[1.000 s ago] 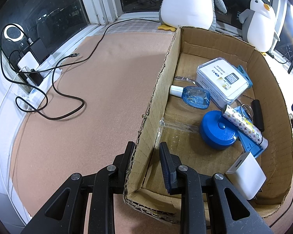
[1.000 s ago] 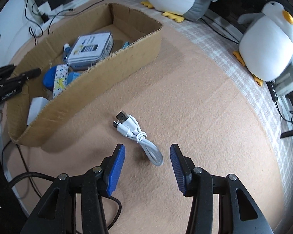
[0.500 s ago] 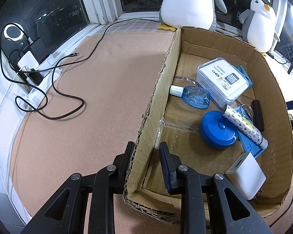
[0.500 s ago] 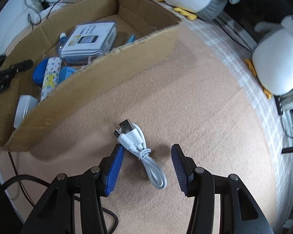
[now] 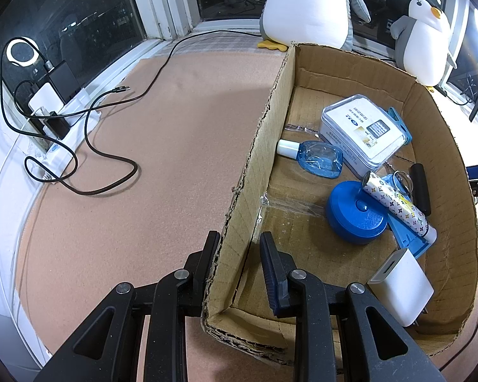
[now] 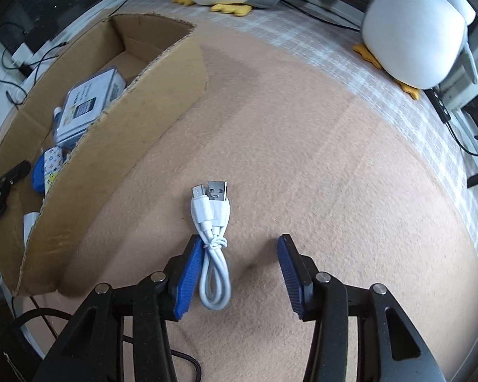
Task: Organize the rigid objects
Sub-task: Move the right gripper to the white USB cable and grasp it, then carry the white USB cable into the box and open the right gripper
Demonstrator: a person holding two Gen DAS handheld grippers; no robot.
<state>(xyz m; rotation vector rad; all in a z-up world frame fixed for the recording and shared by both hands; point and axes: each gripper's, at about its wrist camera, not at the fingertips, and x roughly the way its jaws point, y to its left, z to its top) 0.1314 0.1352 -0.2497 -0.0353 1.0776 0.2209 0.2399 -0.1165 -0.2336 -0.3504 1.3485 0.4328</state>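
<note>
White cable [image 6: 214, 245] between closing right claw [image 6: 239, 273]; left claw [image 5: 239, 254] clamps box wall [image 5: 239, 210]

One cardboard box [image 5: 341, 73] stands on the tabletop [image 5: 149, 165]. Inside it lie one clear-lidded case [image 5: 363, 133], one blue bottle [image 5: 318, 158] with a white cap, one round blue container [image 5: 355, 213], one patterned tube [image 5: 398, 202], one black cylinder [image 5: 420, 187], one white block [image 5: 404, 286] and one metal key ring [image 5: 402, 179]; flat blue plastic pieces show beneath the others, their number unclear. Outside the box lies one bundled white cable [image 6: 213, 222] with two plugs. Two plush penguins [image 5: 306, 3] sit by the window. One black cable [image 5: 111, 146] curls across the tabletop. Two tongs are in view, a black-padded pair [image 5: 239, 251] and a blue-padded pair [image 6: 239, 270].
</note>
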